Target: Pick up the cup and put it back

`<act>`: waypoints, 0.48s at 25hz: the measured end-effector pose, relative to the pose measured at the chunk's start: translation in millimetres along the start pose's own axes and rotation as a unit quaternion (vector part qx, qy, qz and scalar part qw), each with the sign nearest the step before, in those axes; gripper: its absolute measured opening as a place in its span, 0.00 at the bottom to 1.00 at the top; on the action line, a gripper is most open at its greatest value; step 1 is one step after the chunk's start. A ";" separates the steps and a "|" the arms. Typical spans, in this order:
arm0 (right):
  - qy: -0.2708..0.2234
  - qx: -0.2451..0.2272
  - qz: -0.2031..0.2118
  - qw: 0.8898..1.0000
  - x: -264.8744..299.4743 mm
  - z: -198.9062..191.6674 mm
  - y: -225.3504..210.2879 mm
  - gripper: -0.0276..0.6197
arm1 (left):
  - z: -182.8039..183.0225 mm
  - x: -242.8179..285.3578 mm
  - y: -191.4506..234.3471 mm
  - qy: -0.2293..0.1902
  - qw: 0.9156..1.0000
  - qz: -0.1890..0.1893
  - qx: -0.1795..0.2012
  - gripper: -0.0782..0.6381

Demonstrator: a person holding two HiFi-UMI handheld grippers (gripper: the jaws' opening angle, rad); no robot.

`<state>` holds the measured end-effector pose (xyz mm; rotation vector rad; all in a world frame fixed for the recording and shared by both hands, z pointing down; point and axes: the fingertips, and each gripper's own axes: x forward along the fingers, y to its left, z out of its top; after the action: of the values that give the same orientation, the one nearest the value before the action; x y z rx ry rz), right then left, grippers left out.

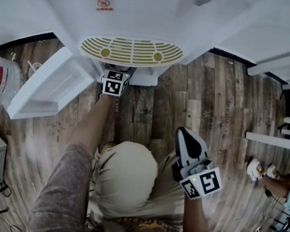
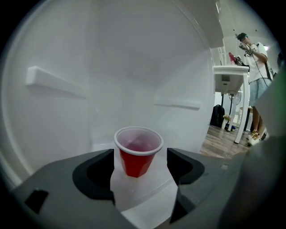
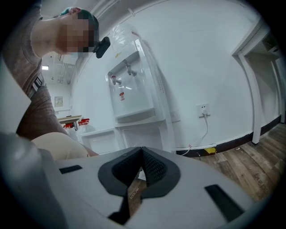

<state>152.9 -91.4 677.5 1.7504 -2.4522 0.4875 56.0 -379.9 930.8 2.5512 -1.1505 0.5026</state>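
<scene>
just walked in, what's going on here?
A person is working at a white water dispenser whose lower door stands open. The left hand-held gripper is inside the white compartment, with its jaws open on either side of a red cup. The cup stands upright on the compartment floor and the pads are not touching it. The right hand-held gripper is shut and empty, held back over the wood floor.

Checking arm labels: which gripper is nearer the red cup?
Left. The left gripper has the red cup standing between its open jaws, inside the white cabinet. The right gripper is shut and empty, held back by the person's knee.
</scene>
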 end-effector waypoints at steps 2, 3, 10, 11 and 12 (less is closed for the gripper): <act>-0.003 -0.002 0.003 1.000 0.1 2.0 0.3 0.05 | 3.4 -8.2 0.3 -0.003 1.000 0.000 -0.005 0.60; -0.005 -0.002 0.004 1.000 -0.3 3.4 0.0 0.05 | 6.4 -12.7 0.4 -0.007 1.000 0.000 -0.008 0.60; -0.013 0.001 0.013 1.000 -6.6 7.5 1.7 0.05 | 24.6 -54.7 -8.6 -0.008 0.999 -0.012 -0.029 0.60; -0.016 0.001 0.015 1.000 -6.9 7.9 1.9 0.05 | 27.8 -62.1 -9.6 -0.009 0.999 -0.012 -0.031 0.60; -0.018 0.001 0.016 1.000 -7.4 8.4 1.8 0.05 | 31.4 -69.6 -11.8 -0.010 0.999 -0.012 -0.034 0.60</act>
<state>154.7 -86.7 667.3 1.7385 -2.5079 0.4649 27.9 -339.2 871.4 2.5157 -1.1221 0.4251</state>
